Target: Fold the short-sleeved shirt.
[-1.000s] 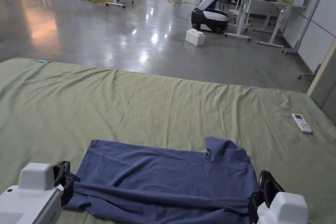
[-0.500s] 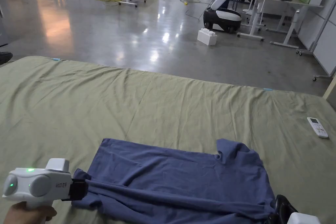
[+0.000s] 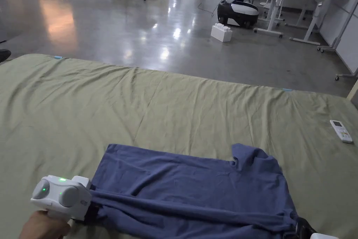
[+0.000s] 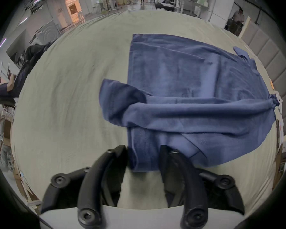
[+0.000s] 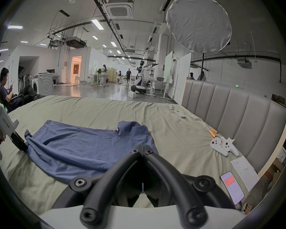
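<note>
While the right tool point(image 5: 142, 151) stays clamped on the blue shirt point(image 3: 188, 187), the left tool point(image 4: 143, 156), jaws apart around the hem corner, should close before both lift evenly.

No legible text or labels.

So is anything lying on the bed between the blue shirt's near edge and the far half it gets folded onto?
Nothing visible does. The far half of the blue shirt lies bare; the remote sits off to the right on the green sheet, apart from the shirt.
</note>
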Tool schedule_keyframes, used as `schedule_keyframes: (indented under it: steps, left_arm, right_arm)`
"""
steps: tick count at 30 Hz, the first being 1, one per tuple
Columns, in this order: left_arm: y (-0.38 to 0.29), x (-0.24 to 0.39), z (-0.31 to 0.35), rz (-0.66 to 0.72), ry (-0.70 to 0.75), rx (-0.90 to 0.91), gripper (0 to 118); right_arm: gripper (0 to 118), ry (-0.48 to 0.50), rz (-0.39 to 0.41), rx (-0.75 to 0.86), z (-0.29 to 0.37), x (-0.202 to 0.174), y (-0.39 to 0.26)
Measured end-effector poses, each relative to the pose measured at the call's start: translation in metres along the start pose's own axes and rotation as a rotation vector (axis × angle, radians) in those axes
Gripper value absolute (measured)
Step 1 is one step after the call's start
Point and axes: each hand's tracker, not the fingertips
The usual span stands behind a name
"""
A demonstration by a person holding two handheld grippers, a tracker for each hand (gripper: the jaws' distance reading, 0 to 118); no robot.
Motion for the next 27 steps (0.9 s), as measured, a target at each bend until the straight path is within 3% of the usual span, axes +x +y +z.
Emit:
schedule_keyframes:
  steps: [2, 4, 7, 11, 16, 18, 19, 20, 22, 25, 27]
  left_arm:
    - [-0.006, 0.009, 0.003, -0.069, 0.042, 0.015, 18]
    - [-0.010, 0.007, 0.007, -0.060, -0.006, 0.033, 8]
    - [-0.016, -0.009, 0.020, 0.031, -0.047, 0.076, 6]
    - [-0.036, -0.018, 0.049, 0.027, -0.063, 0.149, 6]
    - [-0.057, -0.029, 0.059, 0.059, -0.108, 0.213, 6]
    - [-0.060, -0.033, 0.054, 0.057, -0.104, 0.214, 6]
    - [-0.063, -0.034, 0.054, 0.057, -0.107, 0.233, 6]
    - [-0.065, -0.036, 0.052, 0.070, -0.115, 0.237, 6]
    - [-0.064, -0.037, 0.050, 0.109, -0.123, 0.235, 6]
    - [-0.064, -0.034, 0.050, 0.103, -0.116, 0.248, 6]
    - [-0.065, -0.032, 0.050, 0.096, -0.111, 0.251, 6]
  right_arm:
    - [1, 0.004, 0.000, -0.007, -0.001, -0.002, -0.002]
    - [0, 0.012, 0.001, -0.017, -0.002, -0.002, -0.004]
    - [0, 0.017, 0.010, -0.028, -0.003, 0.002, -0.006]
    - [0, 0.009, 0.031, -0.051, -0.005, 0.014, -0.004]
    - [1, 0.030, 0.001, -0.226, -0.032, 0.041, -0.012]
    - [11, 0.045, -0.046, -0.337, -0.047, 0.053, -0.020]
    - [22, 0.057, -0.016, -0.343, -0.055, 0.056, -0.022]
    - [42, 0.071, -0.017, -0.380, -0.063, 0.060, -0.025]
    - [61, 0.088, -0.010, -0.445, -0.080, 0.065, -0.033]
    - [62, 0.155, -0.055, -0.535, -0.103, 0.072, -0.047]
    - [70, 0.140, -0.028, -0.585, -0.120, 0.071, -0.057]
